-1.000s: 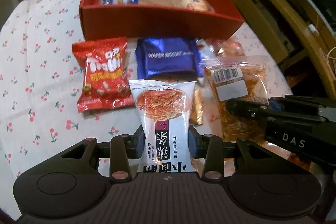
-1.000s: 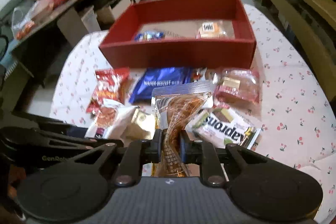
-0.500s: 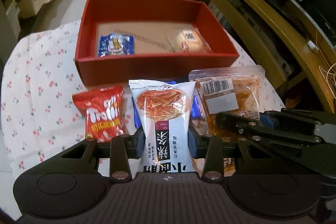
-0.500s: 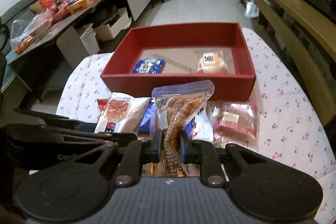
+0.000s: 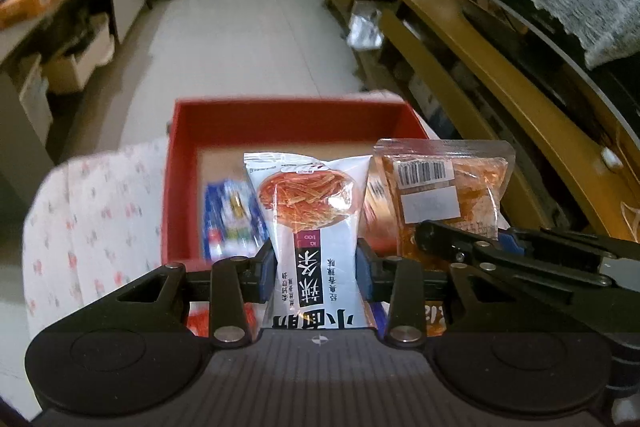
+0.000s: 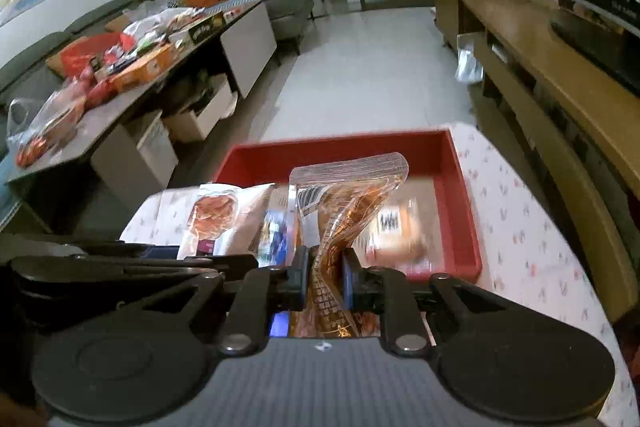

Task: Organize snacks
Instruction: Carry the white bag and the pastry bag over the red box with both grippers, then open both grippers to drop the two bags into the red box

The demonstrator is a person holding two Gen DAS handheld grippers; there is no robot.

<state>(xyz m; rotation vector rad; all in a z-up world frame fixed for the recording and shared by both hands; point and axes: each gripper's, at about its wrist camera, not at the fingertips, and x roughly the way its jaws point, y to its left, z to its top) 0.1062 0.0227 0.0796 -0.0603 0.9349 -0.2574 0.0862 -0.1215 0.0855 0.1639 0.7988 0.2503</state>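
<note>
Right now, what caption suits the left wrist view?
Left tongs carry a white spicy-strip snack packet toward the red rectangular box.

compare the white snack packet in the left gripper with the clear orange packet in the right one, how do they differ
The white packet is opaque, printed with a food picture; the orange packet is see-through with a barcode label. The white packet sits flat between wide-set pads; the orange one is pinched into a crease in the right gripper. Both are gripped, held before the red box.

Two fisheye views, one on each tool I hold, side by side, angled down and forward, close above my bench; both share the red box (image 5: 182,163) (image 6: 460,195)
</note>
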